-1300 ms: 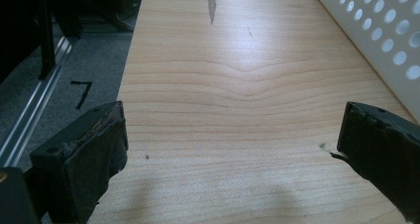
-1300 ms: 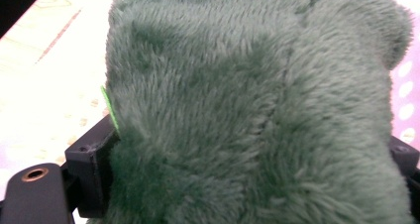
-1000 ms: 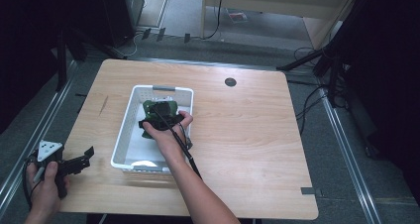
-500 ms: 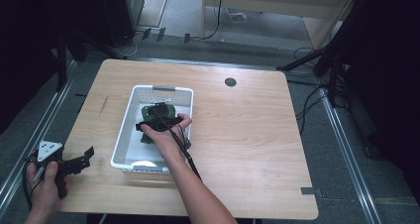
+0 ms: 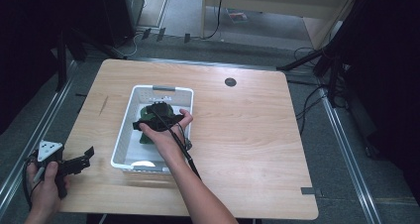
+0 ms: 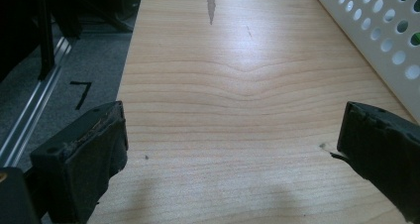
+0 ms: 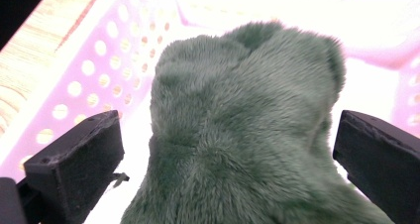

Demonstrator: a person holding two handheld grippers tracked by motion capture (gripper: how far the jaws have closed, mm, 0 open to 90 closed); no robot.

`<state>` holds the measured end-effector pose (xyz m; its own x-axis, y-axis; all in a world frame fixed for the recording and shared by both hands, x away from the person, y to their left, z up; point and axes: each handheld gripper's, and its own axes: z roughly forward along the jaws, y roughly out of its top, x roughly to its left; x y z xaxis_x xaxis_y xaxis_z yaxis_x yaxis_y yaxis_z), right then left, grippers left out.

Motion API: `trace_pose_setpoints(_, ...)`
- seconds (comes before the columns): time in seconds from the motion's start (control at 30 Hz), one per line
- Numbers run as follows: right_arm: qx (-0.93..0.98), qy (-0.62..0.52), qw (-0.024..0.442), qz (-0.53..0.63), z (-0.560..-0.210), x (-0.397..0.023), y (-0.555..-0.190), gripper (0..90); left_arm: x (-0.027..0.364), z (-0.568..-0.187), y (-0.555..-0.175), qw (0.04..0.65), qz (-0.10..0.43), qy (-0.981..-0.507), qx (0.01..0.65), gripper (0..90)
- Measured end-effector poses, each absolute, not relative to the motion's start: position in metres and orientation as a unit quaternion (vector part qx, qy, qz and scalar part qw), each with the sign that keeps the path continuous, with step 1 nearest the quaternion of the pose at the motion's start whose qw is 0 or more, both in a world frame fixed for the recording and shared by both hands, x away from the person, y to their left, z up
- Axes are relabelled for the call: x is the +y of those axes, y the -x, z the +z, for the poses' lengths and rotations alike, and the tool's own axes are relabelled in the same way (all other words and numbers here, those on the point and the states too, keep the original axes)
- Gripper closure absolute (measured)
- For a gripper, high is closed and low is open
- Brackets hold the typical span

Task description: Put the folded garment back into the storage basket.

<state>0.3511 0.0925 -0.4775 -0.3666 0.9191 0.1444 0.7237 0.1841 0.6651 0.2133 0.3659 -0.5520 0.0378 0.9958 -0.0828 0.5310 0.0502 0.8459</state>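
Right tongs (image 7: 228, 149) stand wide open inside the white perforated basket (image 5: 130, 116), 1 jaw on each side of the green plush toy (image 7: 247, 130) and neither jaw pressing it. From the high view, the right hand (image 5: 166, 130) holds them over the toy (image 5: 148, 116), which lies in the far half of the basket. Left tongs (image 6: 233, 144) are also open, gripping nothing, with bare wood between the jaws; the left hand (image 5: 43, 187) holds them at the worktop's near left corner (image 5: 74, 164).

Pale wood grain covers the worktop (image 5: 257, 135), with a dark streak (image 5: 103, 105) near its left edge and a round dark grommet (image 5: 230, 82) toward the far edge. The basket sits left of centre, its long sides running near to far. Grey carpet (image 5: 346, 184) surrounds the worktop, metal rails (image 5: 34, 135) run along both sides, cables (image 5: 307, 105) trail on the floor at the right, and a light wooden cabinet (image 5: 277, 6) stands beyond the far edge.
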Motion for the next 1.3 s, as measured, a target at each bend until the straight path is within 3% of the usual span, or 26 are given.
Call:
trace_pose_setpoints(0.67,0.724,-0.520,0.191,0.412,-0.427,0.033,-0.333,0.0,0.366,-0.552,-0.213,0.373,0.311,-0.616,0.620,0.2)
trace_pose_setpoints(1.3,0.691,-0.548,0.238,0.407,-0.439,-0.069,-0.327,0.0,0.366,-0.552,-0.214,0.370,0.312,-0.616,0.622,0.2)
